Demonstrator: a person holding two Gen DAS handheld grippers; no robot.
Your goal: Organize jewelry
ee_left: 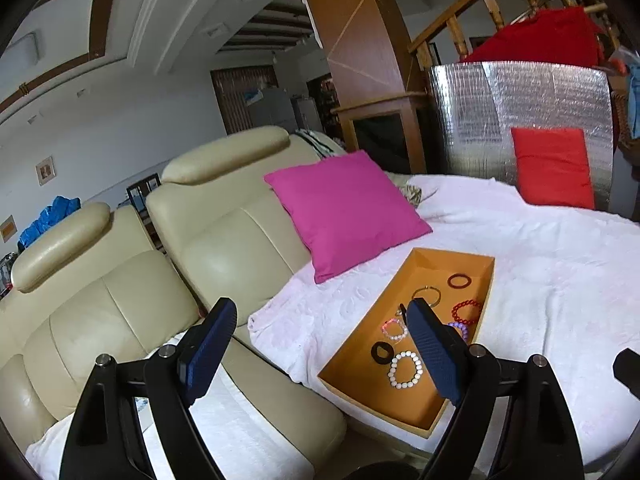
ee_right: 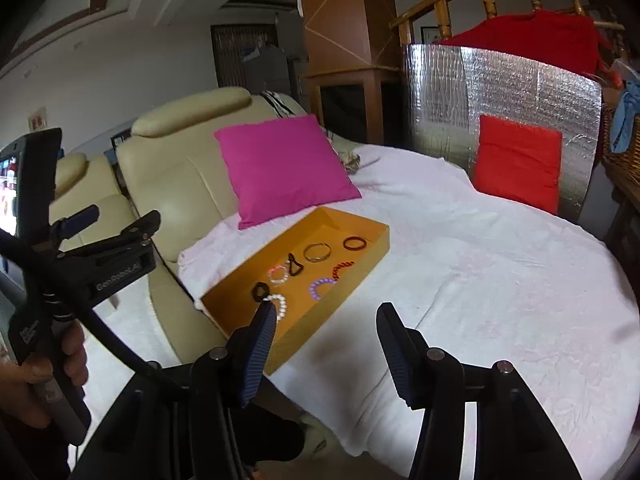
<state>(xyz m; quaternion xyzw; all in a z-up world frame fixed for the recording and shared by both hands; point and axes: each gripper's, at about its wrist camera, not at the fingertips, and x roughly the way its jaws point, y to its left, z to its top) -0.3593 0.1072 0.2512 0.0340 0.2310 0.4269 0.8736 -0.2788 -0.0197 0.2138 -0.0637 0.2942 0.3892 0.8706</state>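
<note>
Partly hidden in the left wrist view: purple bead bracelet (ee_left: 460, 327) and pink bead bracelet (ee_left: 394, 330), both cut by the blue right finger of the left gripper (ee_left: 324, 354). Too small to make out: clasps or detail on the thin metal bangle (ee_left: 427, 295).

Left gripper spread wide, nothing between the pads, touching nothing. Right gripper (ee_right: 326, 344) released as well, about half spread, empty; left fingertip overlapping the near edge of the orange tray (ee_right: 376, 236) in the picture, contact impossible to judge.

All jewelry inside the orange tray, on the white blanket (ee_right: 500, 280) beside the cream sofa (ee_left: 120, 288): white bead bracelet (ee_left: 405, 369), black ring (ee_left: 383, 350), red bead bracelet (ee_left: 466, 311), dark red bangle (ee_left: 459, 281).

Only in the right wrist view: left hand (ee_right: 44, 376) around the left gripper's handle, a black cable, and a black looped band (ee_right: 295, 267) in the tray. In both: pink cushion (ee_left: 348, 214) behind the tray, red cushion (ee_left: 554, 166) against a silver foil panel (ee_left: 500, 108).
</note>
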